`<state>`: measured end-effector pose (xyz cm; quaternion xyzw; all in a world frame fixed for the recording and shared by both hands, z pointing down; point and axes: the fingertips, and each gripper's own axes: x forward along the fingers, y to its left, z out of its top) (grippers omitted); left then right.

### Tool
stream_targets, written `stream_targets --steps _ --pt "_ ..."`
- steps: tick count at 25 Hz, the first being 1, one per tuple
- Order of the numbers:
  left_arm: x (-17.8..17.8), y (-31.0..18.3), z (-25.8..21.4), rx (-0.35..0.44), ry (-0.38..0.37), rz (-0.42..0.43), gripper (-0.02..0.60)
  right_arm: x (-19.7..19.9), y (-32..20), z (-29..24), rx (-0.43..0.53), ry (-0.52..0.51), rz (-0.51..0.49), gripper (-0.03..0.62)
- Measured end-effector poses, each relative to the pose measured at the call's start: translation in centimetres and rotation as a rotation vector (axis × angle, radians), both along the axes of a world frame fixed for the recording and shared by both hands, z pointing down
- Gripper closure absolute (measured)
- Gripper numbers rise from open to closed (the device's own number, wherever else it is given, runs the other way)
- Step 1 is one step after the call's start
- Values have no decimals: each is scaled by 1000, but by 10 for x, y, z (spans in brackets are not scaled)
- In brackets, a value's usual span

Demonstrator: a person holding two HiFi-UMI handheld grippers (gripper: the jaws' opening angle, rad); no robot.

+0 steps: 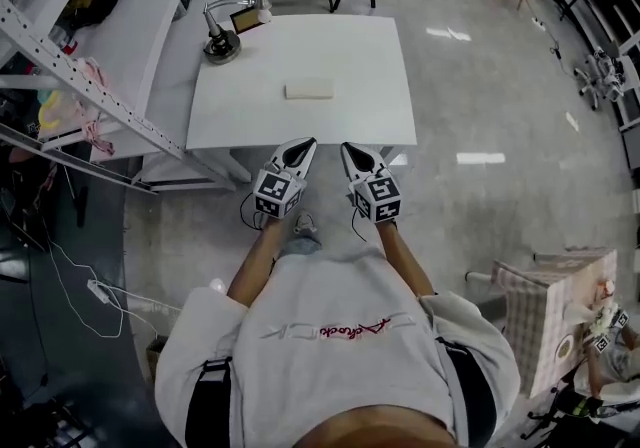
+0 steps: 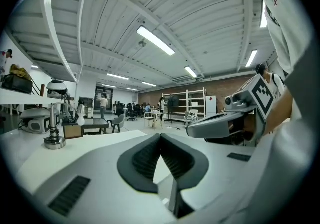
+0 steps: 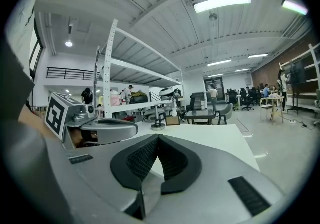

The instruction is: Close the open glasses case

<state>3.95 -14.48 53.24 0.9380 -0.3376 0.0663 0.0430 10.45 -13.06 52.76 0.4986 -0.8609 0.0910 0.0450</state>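
The white square counter [image 1: 360, 116] stands on a glossy grey floor, with the person at its near edge. Both claws hang side by side over that edge, pointing in across the top. The left claw [image 1: 306, 143] is pinched narrow: its ribbed black pads [image 2: 145, 160] meet at the tips with nothing between them. The right claw [image 1: 349, 147] is the same, tips together and empty. A desk lamp [image 1: 221, 46] on a round base stands at the far left corner. The glasses case [image 1: 309, 89] lies flat near the middle of the counter, well apart from both claws. It is a pale, cream-white oblong, its long side parallel to the near edge. From this height its lid cannot be made out.
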Motion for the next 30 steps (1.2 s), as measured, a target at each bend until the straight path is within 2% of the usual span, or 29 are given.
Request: stream_targets --steps 11,18,30 --pt "-11 91 12 -9 -11 -41 560 -8 92 8 11 -12 -23 594" --pt "-10 131 11 4 -8 -31 560 -11 127 8 23 -14 -9 595" --pt "-7 155 4 30 -3 -26 560 -17 155 6 34 -7 -13 595"
